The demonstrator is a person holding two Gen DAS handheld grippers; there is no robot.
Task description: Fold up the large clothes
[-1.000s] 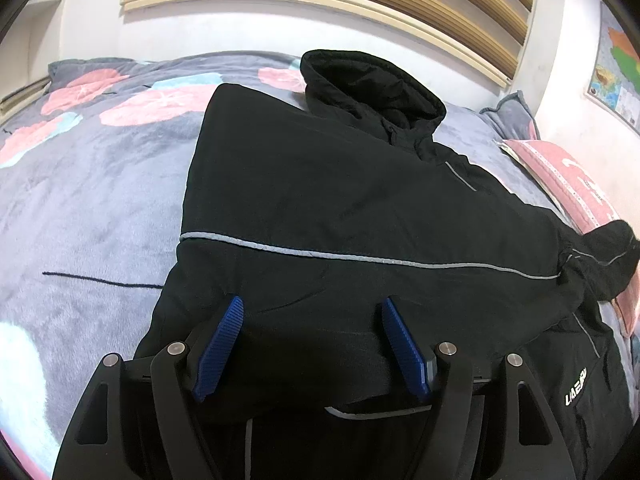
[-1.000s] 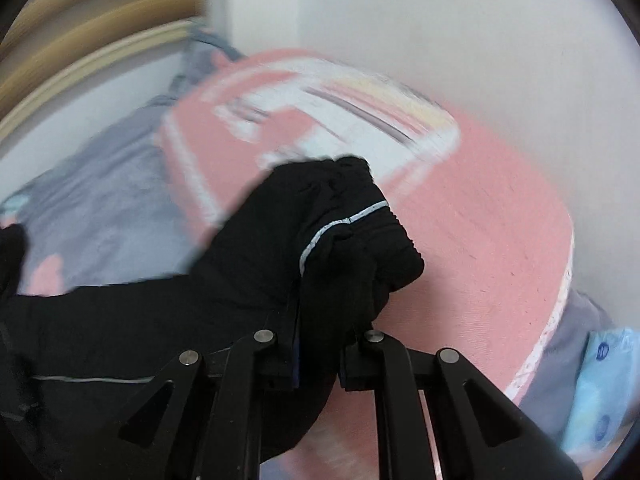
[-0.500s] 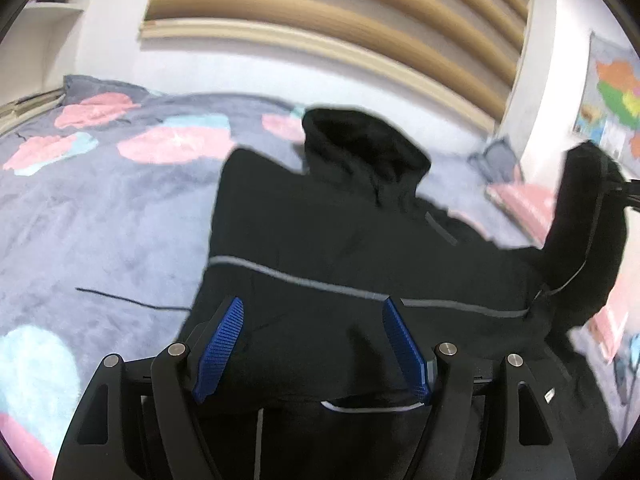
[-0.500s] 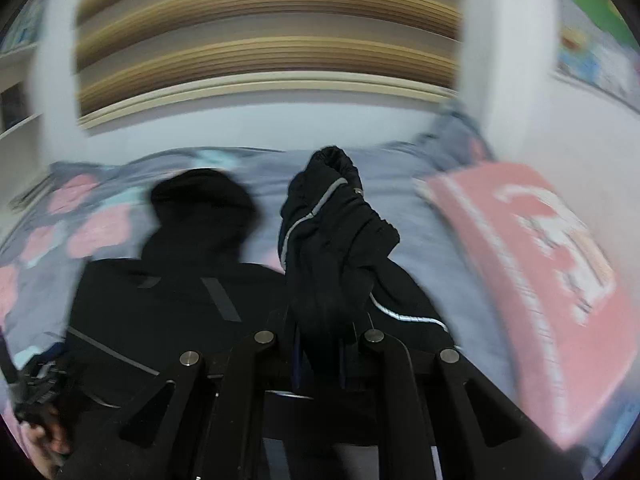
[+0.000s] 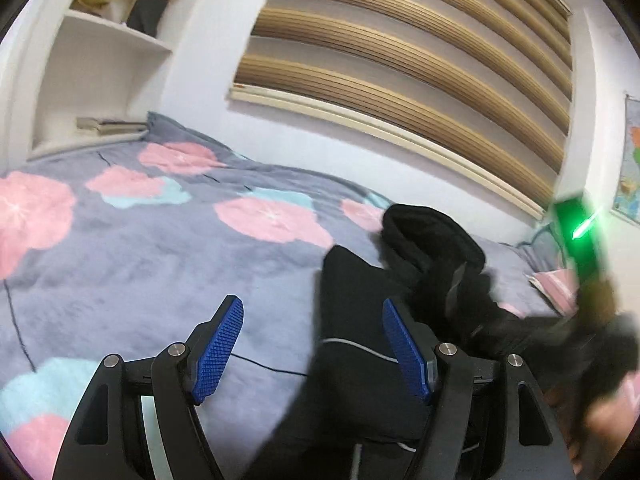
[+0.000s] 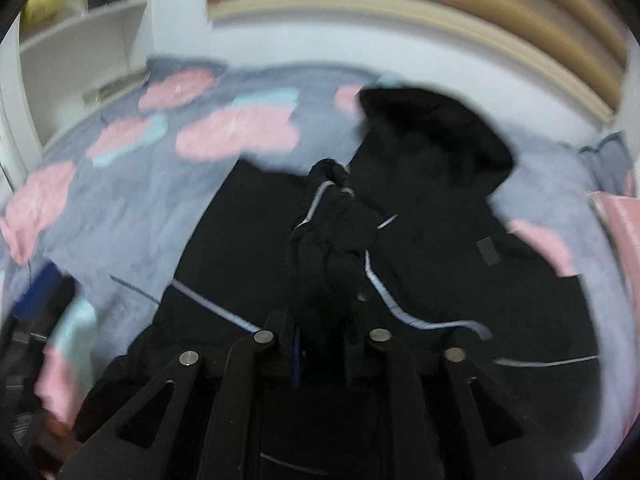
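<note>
A black hooded jacket [image 5: 360, 288] with thin reflective stripes lies on the bed, hood [image 5: 432, 232] toward the wall. My left gripper [image 5: 312, 350] stands open above the blanket at the jacket's left edge, blue pads [image 5: 218, 348] wide apart and holding nothing. In the right wrist view my right gripper [image 6: 320, 352] hangs over the jacket's body [image 6: 460, 248], below the hood [image 6: 432, 128]. The bunched black sleeve [image 6: 332, 240] is still pinched between its jaws, which are opening. The view is blurred by motion.
A grey blanket [image 5: 160, 248] with pink and blue flowers covers the bed. White shelves [image 5: 108, 80] stand at the far left, a slatted wall panel [image 5: 400, 60] behind. A pink pillow [image 5: 556, 284] lies far right. A thin black cord [image 5: 264, 364] runs across the blanket.
My right gripper has swung the sleeve from over the pink pillow across onto the jacket's body. My left gripper has risen and turned left, off the jacket's hem.
</note>
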